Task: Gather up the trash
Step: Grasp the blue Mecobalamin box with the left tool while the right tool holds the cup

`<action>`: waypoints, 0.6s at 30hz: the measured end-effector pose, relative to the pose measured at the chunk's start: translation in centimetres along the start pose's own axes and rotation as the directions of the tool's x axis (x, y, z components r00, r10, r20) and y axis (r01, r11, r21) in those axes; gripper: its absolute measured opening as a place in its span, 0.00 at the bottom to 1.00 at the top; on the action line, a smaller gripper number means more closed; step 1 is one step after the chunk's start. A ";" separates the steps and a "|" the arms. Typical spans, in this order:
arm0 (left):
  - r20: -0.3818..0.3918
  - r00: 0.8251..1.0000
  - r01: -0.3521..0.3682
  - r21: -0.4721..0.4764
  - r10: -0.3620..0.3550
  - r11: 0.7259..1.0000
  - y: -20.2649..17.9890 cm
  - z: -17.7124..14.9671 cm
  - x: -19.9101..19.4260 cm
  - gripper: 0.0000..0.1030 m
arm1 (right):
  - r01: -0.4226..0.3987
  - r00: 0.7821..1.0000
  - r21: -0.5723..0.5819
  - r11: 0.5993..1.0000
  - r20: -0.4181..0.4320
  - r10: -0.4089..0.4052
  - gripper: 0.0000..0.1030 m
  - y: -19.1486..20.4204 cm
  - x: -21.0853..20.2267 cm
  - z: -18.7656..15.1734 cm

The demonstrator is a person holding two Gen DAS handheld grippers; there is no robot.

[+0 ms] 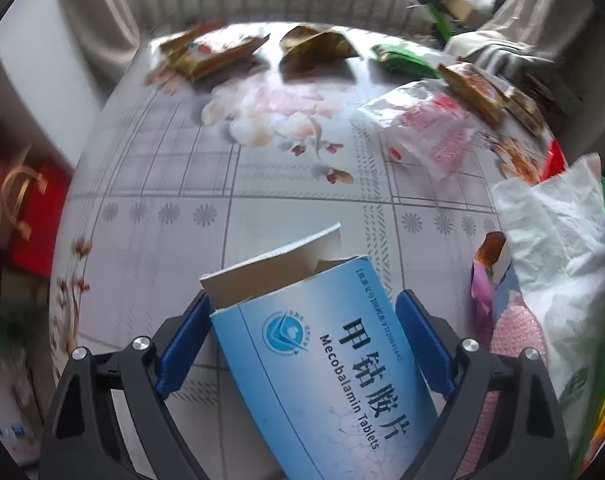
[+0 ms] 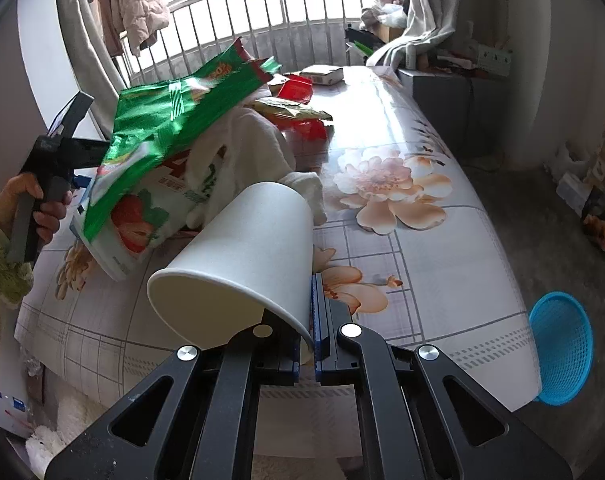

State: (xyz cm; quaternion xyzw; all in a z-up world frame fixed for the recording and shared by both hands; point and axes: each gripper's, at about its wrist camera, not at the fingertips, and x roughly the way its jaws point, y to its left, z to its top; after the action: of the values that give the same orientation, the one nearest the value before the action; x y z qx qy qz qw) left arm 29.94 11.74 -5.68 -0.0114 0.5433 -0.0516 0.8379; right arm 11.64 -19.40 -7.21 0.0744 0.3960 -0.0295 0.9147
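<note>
**Orientation.** I read the left claw (image 1: pixel 302 300) as spread wide, with the box (image 1: pixel 322 360) between its fingers. The box's long axis runs away from the camera, tilted left, with the open flap end farthest out. Its left corner and right edge meet the pads in the picture; I cannot tell whether they press. The right claw (image 2: pixel 313 312) is pressed together on the wall of the cup (image 2: pixel 242 248) at the rim, one finger inside. The cup lies sideways above the bench (image 2: pixel 442 240), its mouth facing lower left and its base pointing away.

**View differences.** Only the right view shows the hand (image 2: pixel 42 204) on the left tool, the green bag (image 2: pixel 170 120) beside it and the blue basket (image 2: pixel 560 348) on the floor past the bench's right edge. Only the left view shows the box label and the wrappers (image 1: pixel 206 54) along the far edge.

**Clearance.** The bench middle is bare in both views. A tissue (image 1: pixel 554 248) crowds the left claw's right side.
</note>
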 end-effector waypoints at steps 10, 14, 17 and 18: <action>0.005 0.999 0.031 0.115 -0.032 0.993 3.1 -5.6 -2.7 0.90 | -0.007 1.000 -0.011 1.000 0.007 0.008 0.04 0.6 -0.5 -0.2; -0.011 0.998 0.055 0.021 -0.055 0.998 3.5 -7.5 -3.7 0.95 | -0.001 1.000 -0.008 1.000 0.004 0.001 0.04 0.7 -0.6 -0.1; 0.003 0.997 0.071 -0.028 -0.071 0.997 3.5 -8.7 -4.4 0.95 | 0.008 1.000 -0.011 1.000 -0.003 -0.008 0.05 0.9 -0.5 0.0; 0.010 0.997 0.077 -0.032 -0.076 0.997 3.4 -9.0 -4.6 0.95 | 0.010 1.000 -0.011 1.000 -0.004 -0.010 0.05 0.9 -0.5 0.1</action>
State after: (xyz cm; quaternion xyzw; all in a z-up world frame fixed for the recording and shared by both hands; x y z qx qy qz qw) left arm 20.09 15.93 -5.45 -0.0460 0.5396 -0.0748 0.8373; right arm 11.48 -18.50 -6.72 0.0676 0.3985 -0.0318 0.9141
